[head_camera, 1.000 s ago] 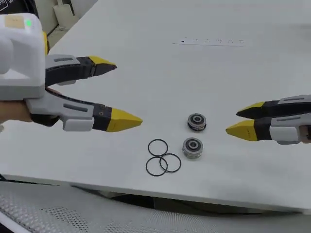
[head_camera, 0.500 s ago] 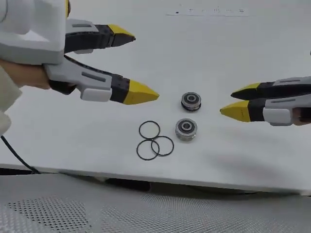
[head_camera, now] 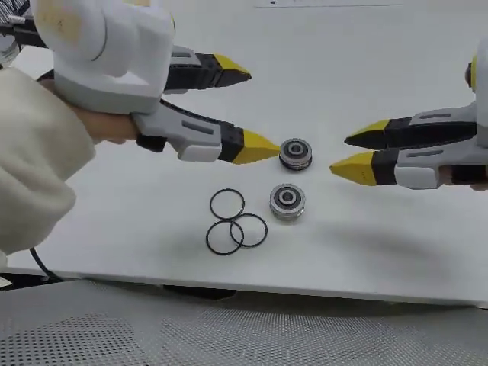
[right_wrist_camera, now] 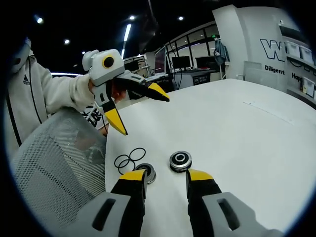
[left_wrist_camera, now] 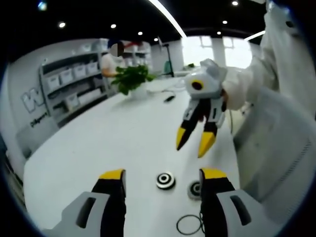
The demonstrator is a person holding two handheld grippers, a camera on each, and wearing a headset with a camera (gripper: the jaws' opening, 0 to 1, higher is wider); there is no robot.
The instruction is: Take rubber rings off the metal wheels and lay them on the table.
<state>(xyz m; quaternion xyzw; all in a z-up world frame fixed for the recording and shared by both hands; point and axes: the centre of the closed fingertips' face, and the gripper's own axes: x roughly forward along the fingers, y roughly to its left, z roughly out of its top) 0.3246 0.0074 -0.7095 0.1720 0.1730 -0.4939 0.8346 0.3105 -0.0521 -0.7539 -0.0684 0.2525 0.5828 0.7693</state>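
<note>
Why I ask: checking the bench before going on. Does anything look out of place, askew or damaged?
Nothing stands out. Three rubber rings lie flat on the table, two overlapping; both metal wheels lie flat beside them. The left gripper and right gripper hover open on either side.

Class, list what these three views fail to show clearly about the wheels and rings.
Head view: whether far wheel or near wheel carries a ring; too small, blurred.
Left gripper view: near wheel half hidden behind left gripper jaw; loose rings partly hidden by it.
Right gripper view: near wheel partly behind right gripper jaw.
</note>
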